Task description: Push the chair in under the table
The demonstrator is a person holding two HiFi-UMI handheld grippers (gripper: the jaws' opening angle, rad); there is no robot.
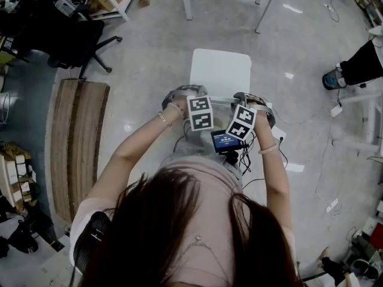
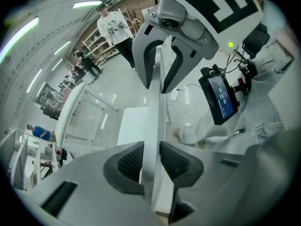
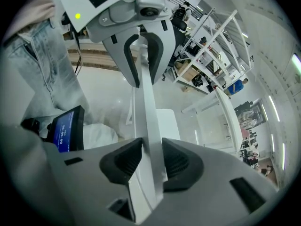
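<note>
Plainly, a white chair [image 1: 220, 70]: flat square seat, thin backrest.

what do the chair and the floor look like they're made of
The chair looks smooth, even white with a soft sheen and no grain, probably plastic or painted board. The floor is glossy grey with bright reflections, likely polished concrete or an epoxy coat.

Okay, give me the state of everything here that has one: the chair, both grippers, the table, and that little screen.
Chair: upright on the floor, not yet under the table.
Left gripper: shut on the chair's back.
Right gripper: shut on the chair's back.
Table: standing ahead, apart from the chair.
Screen: lit.
</note>
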